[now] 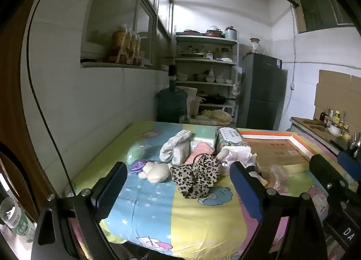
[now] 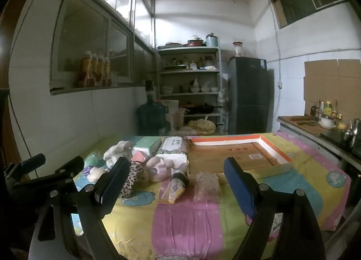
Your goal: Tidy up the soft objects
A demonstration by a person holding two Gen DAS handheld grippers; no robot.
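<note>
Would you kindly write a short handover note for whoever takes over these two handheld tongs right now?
Left tongs: open, holding nothing, hovering short of the pile.
Right tongs: open, holding nothing, hovering over the near part of the cartoon-print bedsheet.
Things: the leopard-print fabric piece, cream plush toy, purple soft toy, green round soft item and wrapped tissue pack lie heaped on the left part of the sheet. The shallow cardboard tray with orange and white rim sits to the right with nothing soft in it.
Done: nothing sorted, by the look of it.
Left: everything; the tray is probably the destination.
</note>
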